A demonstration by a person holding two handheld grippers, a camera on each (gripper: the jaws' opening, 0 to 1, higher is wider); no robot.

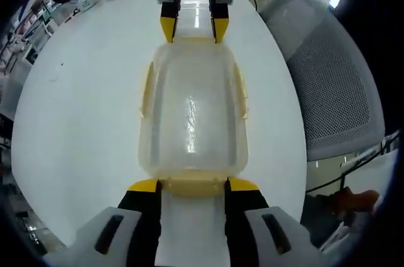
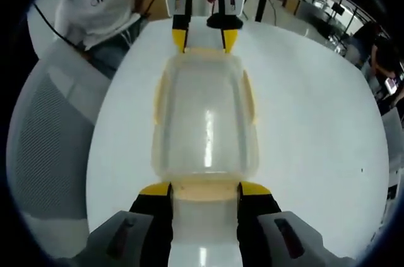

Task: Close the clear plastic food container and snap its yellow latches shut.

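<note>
Both grippers face each other across the container: the left gripper (image 1: 187, 184), with black jaws tipped in yellow, has its jaws apart and its tips resting at the near short end of the clear rectangular plastic food container (image 1: 192, 112), either side of the pale yellow latch (image 1: 192, 185) on that end; the right gripper (image 2: 206, 188) stands the same way at the opposite short end, jaws apart and straddling the yellow latch (image 2: 206, 189) there. Neither is clamped on anything, as far as the views show. The container's clear lid looks to be already seated on the base, so the closing step appears done. The long yellow side latches (image 1: 147, 90) lie along the container's flanks; whether they are snapped home or merely folded against the wall cannot be told. The two end latches look like the ones in hand, and I judge they remain to be pressed down. The container sits flat on a white, glossy round counter (image 1: 76, 103), roughly at its middle. Beside the counter stands a grey mesh-backed office chair (image 1: 328, 90). Beyond the container's far end in the right gripper view, a person in a white shirt (image 2: 101, 5) sits near the counter, with an office of desks and bright ceiling lights further off.
</note>
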